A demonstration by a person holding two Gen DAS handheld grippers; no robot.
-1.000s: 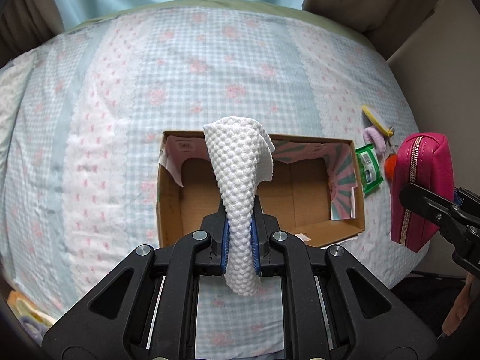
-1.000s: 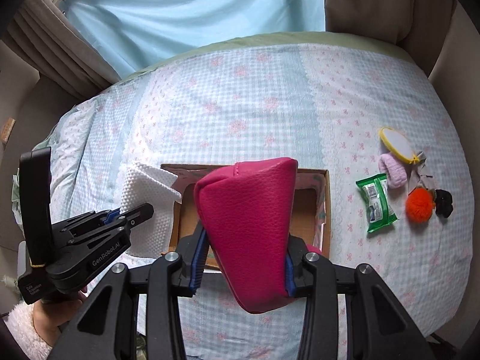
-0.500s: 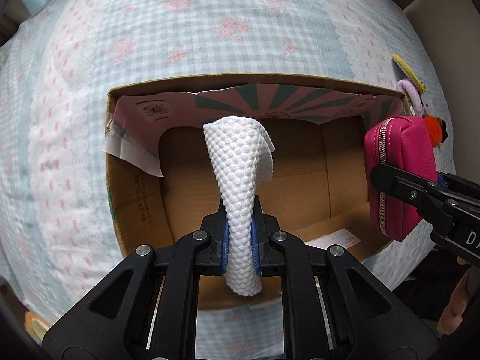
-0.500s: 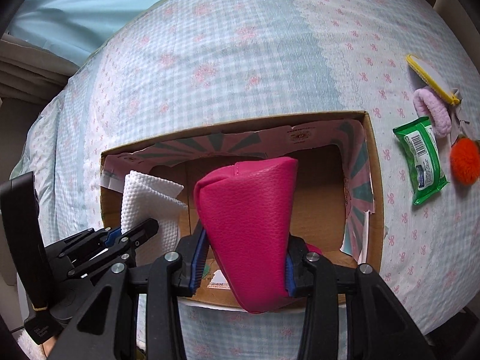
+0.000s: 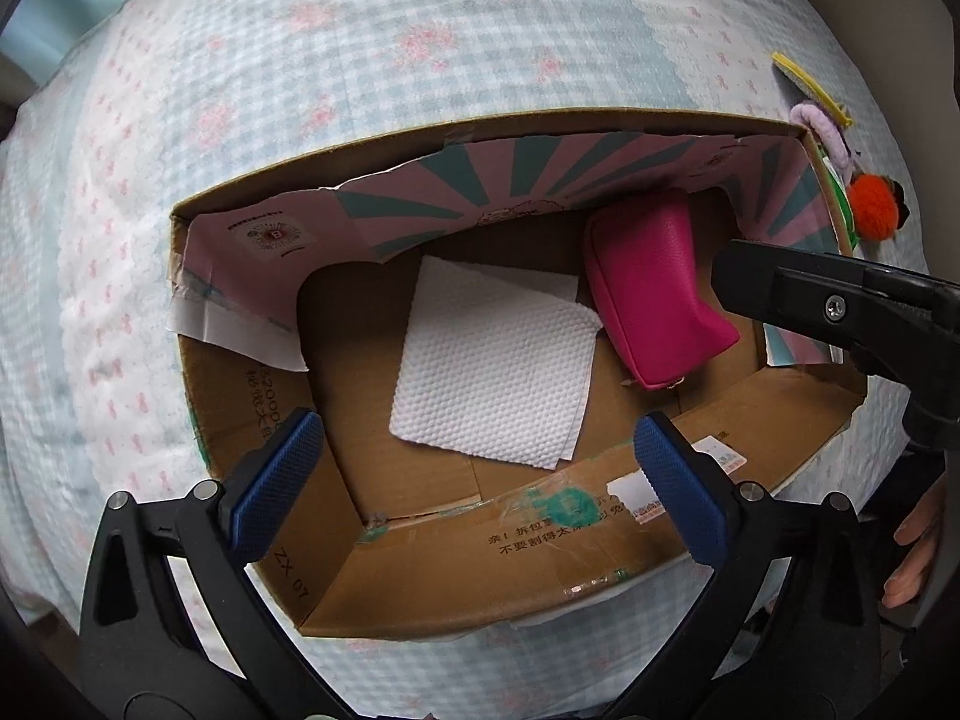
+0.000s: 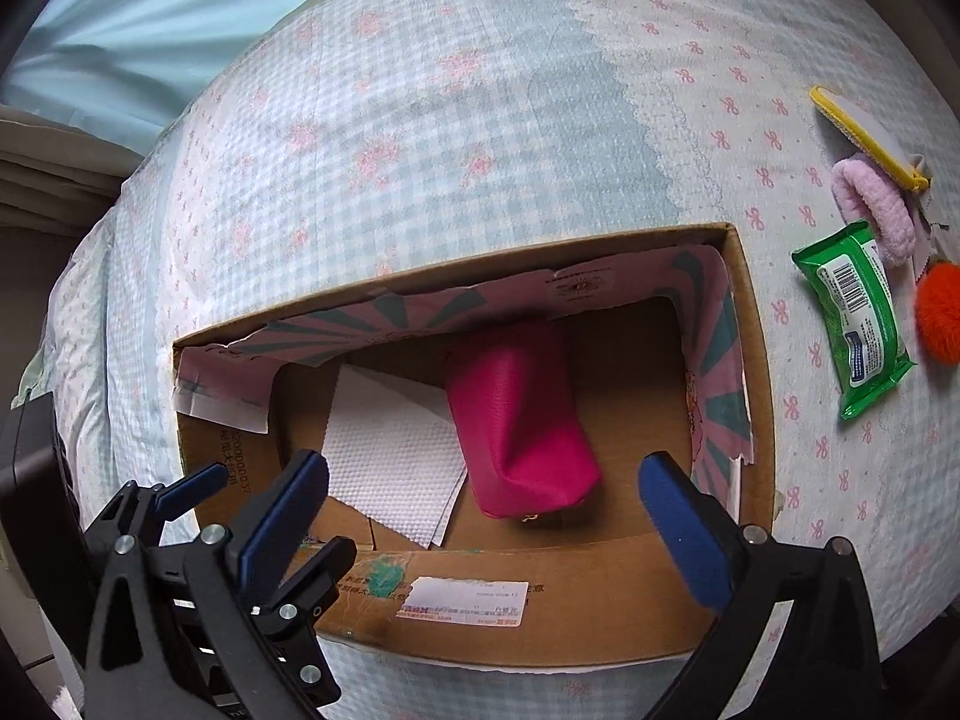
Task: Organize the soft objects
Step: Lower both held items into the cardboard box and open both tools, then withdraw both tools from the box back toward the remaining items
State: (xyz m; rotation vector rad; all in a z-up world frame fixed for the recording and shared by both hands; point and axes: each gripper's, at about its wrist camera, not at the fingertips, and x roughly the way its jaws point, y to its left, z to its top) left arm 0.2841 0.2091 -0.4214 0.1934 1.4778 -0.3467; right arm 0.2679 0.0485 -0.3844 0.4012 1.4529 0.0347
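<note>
An open cardboard box [image 5: 456, 564] [image 6: 540, 624] sits on the checked bedspread. A white textured cloth [image 5: 492, 372] [image 6: 390, 456] lies flat on the box floor. A pink zip pouch [image 5: 654, 288] [image 6: 516, 420] lies to its right in the box, over the cloth's edge. My left gripper [image 5: 474, 480] is open and empty above the box's near wall. My right gripper [image 6: 486, 516] is open and empty above the near wall too; it also shows at the right of the left wrist view [image 5: 840, 306].
Right of the box on the bed lie a green wipes pack [image 6: 852, 318], a pink scrunchie [image 6: 870, 204], an orange pompom [image 6: 942, 318] and a yellow-rimmed mirror [image 6: 864, 138]. A blue curtain [image 6: 150, 18] hangs beyond the bed.
Both grippers moved down over the box and opened. The white cloth dropped from the left gripper and the pink pouch from the right; both now lie in the box.
</note>
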